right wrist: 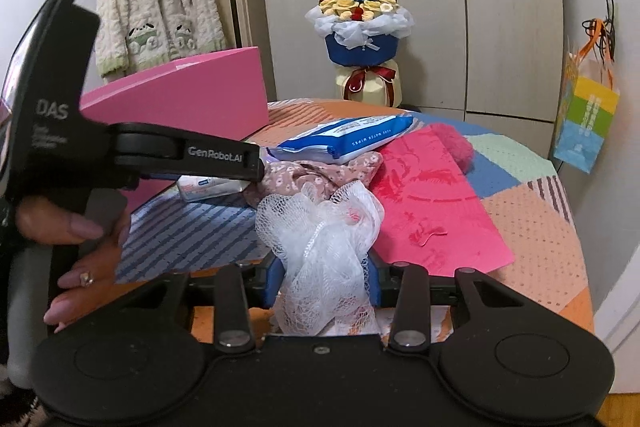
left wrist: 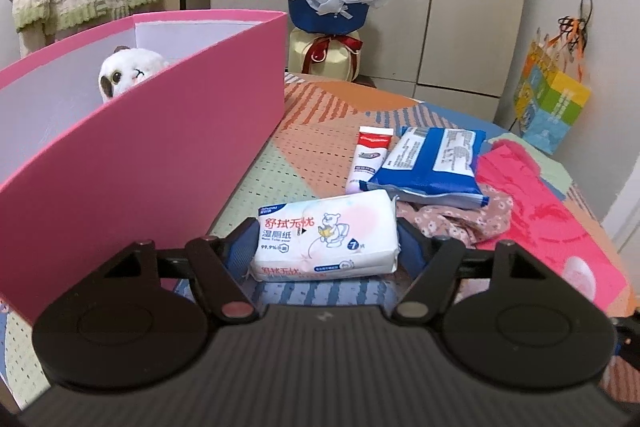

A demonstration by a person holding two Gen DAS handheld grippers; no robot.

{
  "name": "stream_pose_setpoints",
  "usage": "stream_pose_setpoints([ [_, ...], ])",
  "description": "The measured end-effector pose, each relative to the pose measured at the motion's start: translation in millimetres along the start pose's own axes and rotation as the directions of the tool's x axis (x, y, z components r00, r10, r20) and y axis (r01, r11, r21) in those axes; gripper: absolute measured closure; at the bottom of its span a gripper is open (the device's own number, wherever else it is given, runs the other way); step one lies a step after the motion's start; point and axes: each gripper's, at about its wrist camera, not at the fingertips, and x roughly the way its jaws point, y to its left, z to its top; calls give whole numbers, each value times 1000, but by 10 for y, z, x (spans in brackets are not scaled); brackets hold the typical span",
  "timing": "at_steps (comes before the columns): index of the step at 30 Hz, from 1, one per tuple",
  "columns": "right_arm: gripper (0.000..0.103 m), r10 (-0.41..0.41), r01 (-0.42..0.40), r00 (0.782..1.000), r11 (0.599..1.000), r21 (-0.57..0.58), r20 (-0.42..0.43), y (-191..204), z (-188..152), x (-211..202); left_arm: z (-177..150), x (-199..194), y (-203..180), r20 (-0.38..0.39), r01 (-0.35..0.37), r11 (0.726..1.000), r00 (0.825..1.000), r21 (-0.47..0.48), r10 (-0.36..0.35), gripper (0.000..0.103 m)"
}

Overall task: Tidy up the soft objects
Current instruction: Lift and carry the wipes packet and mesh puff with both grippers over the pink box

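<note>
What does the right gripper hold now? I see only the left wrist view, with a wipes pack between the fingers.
Observer: The right gripper is shut on a white mesh sponge.
Operator: Is anything hidden behind the pink cloth?
Observer: Yes, a fuzzy pink thing lies at the far edge of the pink cloth.
Operator: How does the left gripper look from there?
Observer: The left gripper reaches in from the left, about level, with the wipes pack at its tips.

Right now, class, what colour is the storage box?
Pink outside, white inside; clearest in the left wrist view.
</note>
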Motion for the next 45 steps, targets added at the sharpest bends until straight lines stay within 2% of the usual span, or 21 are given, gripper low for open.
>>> stream_pose_setpoints([
  [8,59,-12,12,1000,1000,-11,-14,86,-32,-131,-41,-267,51,33,63,997,997,53,-65,32],
  [11,59,-27,27,999,1000,-2,-39,101,-42,-184,-93,-420,107,33,121,988,992,94,-125,32],
  [17,59,-38,41,994,999,29,-101,110,-64,-309,-171,-665,250,-37,239,961,971,136,-236,32],
  [23,59,-16,28,985,998,63,-170,160,-59,-403,-218,-868,389,-135,332,929,940,164,-312,32],
  [28,59,23,-9,977,998,66,-212,289,1,-514,-226,-1035,526,-214,380,909,915,171,-343,32],
  [34,59,69,-64,969,997,30,-238,541,98,-732,-242,-1283,705,-266,419,891,891,175,-367,32],
  [38,59,150,-155,954,988,1,-261,747,157,-839,-201,-1451,848,-301,442,879,875,179,-379,32],
  [41,59,198,-209,939,978,-9,-282,914,199,-869,-152,-1575,956,-315,443,876,873,191,-373,32],
  [45,59,226,-252,935,965,-65,-272,1162,273,-948,-71,-1769,1109,-312,439,873,877,214,-364,32],
])
